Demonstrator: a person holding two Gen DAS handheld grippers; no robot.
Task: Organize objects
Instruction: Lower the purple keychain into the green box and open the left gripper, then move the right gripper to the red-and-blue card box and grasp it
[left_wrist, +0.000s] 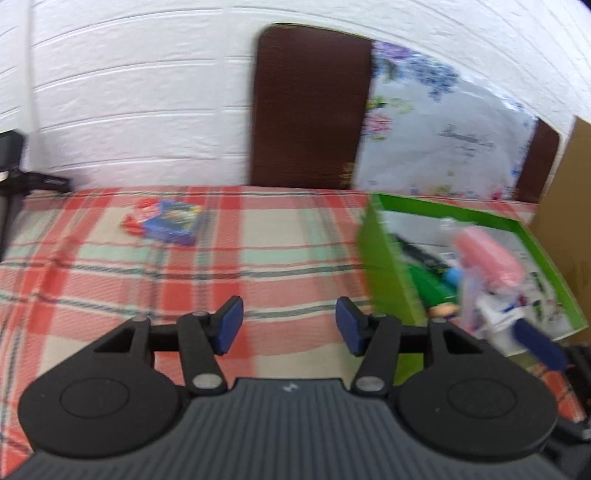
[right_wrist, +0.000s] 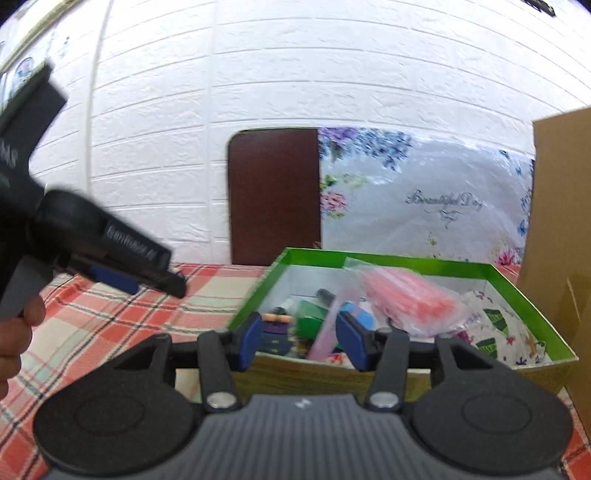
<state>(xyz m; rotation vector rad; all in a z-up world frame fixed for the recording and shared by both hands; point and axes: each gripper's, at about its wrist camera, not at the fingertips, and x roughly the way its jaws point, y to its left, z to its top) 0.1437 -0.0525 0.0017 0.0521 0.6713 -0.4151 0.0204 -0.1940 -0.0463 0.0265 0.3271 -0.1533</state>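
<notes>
My left gripper (left_wrist: 290, 325) hangs open over the plaid cloth (left_wrist: 184, 280) with nothing between its blue pads. Far left on the cloth lies a small blue and red packet (left_wrist: 164, 221). The green box (left_wrist: 376, 266) stands to the right and holds several small items. A pink pack in a clear bag (left_wrist: 487, 262) lies on top of them. My right gripper (right_wrist: 301, 338) is open at the near wall of the green box (right_wrist: 280, 373), just short of the pink pack (right_wrist: 410, 295). Its pads grip nothing. The left gripper (right_wrist: 162, 282) shows side-on at the left.
A tall cardboard box (right_wrist: 561, 240) stands right of the green box. A brown board (right_wrist: 273, 195) and a flowered plastic bag (right_wrist: 424, 199) lean on the white brick wall behind. A hand (right_wrist: 14, 332) holds the left gripper's handle. A black object (left_wrist: 22, 177) sits at the far left.
</notes>
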